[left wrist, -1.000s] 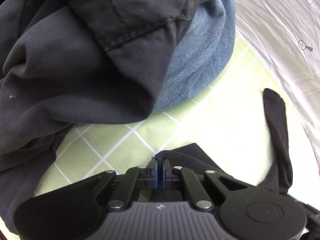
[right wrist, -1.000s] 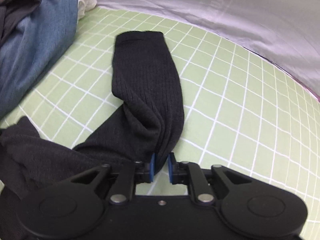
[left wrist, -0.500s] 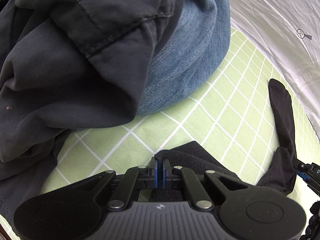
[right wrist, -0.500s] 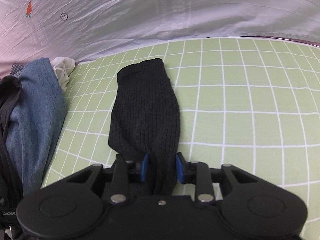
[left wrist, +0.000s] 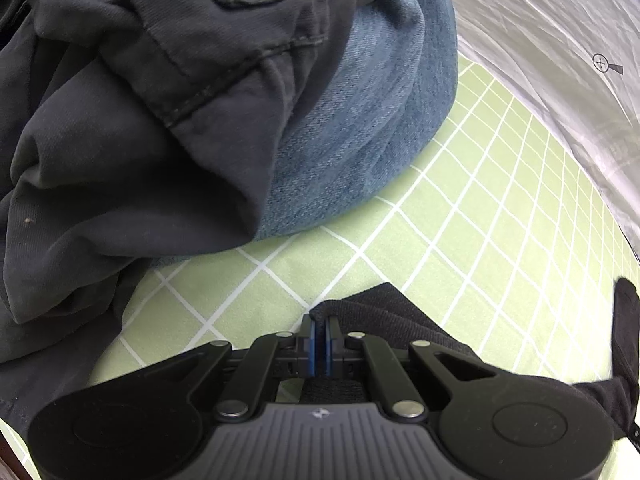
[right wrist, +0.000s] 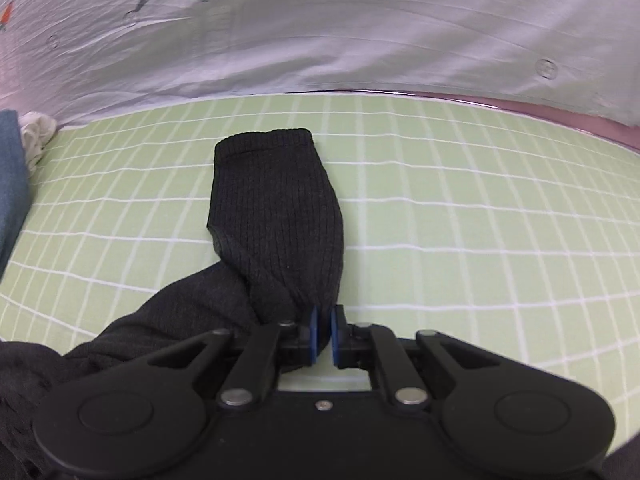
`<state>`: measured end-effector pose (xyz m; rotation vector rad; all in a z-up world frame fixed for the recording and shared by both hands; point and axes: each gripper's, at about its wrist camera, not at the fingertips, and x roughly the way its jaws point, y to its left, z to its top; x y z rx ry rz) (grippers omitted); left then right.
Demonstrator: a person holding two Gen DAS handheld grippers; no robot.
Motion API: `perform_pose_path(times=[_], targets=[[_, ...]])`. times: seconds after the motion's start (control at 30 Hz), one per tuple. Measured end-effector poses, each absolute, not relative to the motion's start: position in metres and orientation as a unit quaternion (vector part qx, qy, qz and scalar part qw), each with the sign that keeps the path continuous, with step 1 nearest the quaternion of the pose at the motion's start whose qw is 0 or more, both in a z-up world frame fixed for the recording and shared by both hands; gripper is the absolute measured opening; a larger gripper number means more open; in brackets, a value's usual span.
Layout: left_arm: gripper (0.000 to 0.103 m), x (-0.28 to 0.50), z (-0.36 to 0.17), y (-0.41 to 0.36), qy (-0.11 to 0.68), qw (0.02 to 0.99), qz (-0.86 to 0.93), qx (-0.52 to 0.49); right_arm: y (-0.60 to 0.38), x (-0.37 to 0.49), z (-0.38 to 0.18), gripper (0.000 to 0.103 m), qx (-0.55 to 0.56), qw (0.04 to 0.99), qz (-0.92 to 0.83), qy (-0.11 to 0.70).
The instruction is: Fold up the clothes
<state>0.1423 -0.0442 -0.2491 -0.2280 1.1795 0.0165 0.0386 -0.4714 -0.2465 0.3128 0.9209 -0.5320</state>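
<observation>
A: Black ribbed sock [right wrist: 276, 216] flat on the green checked sheet [right wrist: 480, 240], cuff end away from the right gripper [right wrist: 322, 334]. Right jaws nearly closed, but a gap shows btwn pads; sock edge sits just left, can't tell if pinched.

B: Left gripper [left wrist: 319, 344]?

A: Jaws pressed together on sock's other end. Step's mid-fold, I'd say. Next: carry that end over onto the cuff, w/o dragging.

B: Beyond the sock?

A: Jeans [left wrist: 376, 128] and dark clothes [left wrist: 120, 128] piled nearby.

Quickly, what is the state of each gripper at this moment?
Left gripper: closed on the black ribbed sock.
Right gripper: closed on the same sock, at its bend.
</observation>
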Motion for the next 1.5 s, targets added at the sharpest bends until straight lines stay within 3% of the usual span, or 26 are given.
perform_pose_path(times=[0.33, 0.43, 0.53, 0.63, 0.67, 0.73, 0.83, 0.93, 1.23, 1.37, 1.5], targets=[[0.006, 0.131, -0.228, -0.071, 0.514, 0.854, -0.004, -0.083, -0.547, -0.095, -0.211, 0.007, 0.159, 0.811, -0.413, 0.383], [0.006, 0.126, -0.219, -0.087, 0.499, 0.865, -0.006, -0.061, -0.555, -0.122, -0.199, 0.000, 0.145, 0.811, -0.429, 0.371], [0.014, 0.124, -0.220, -0.103, 0.502, 0.864, 0.011, -0.032, -0.569, -0.143, -0.204, 0.001, 0.183, 0.808, -0.418, 0.373], [0.037, 0.115, -0.211, -0.099, 0.497, 0.866, 0.026, -0.048, -0.582, -0.168, -0.213, 0.009, 0.259, 0.802, -0.399, 0.362], [0.044, 0.108, -0.207, -0.098, 0.489, 0.870, 0.028, -0.057, -0.585, -0.175, -0.214, 0.020, 0.280, 0.801, -0.395, 0.352], [0.049, 0.094, -0.198, -0.101, 0.476, 0.876, 0.029, -0.066, -0.591, -0.188, -0.216, 0.039, 0.315, 0.805, -0.378, 0.332], [0.052, 0.064, -0.190, -0.111, 0.476, 0.877, 0.023, -0.062, -0.604, -0.198, -0.217, 0.046, 0.353, 0.808, -0.360, 0.304], [0.065, 0.043, -0.197, -0.128, 0.494, 0.867, 0.008, -0.064, -0.624, -0.200, -0.226, 0.049, 0.424, 0.793, -0.337, 0.278], [0.072, 0.038, -0.235, -0.178, 0.536, 0.844, -0.025, 0.008, -0.653, -0.170, -0.263, 0.047, 0.507, 0.747, -0.326, 0.281], [0.073, 0.041, -0.244, -0.187, 0.545, 0.838, -0.032, 0.028, -0.653, -0.166, -0.268, 0.028, 0.501, 0.749, -0.323, 0.290], [0.074, 0.044, -0.253, -0.195, 0.553, 0.831, -0.037, 0.046, -0.655, -0.167, -0.273, 0.016, 0.515, 0.747, -0.313, 0.282]])
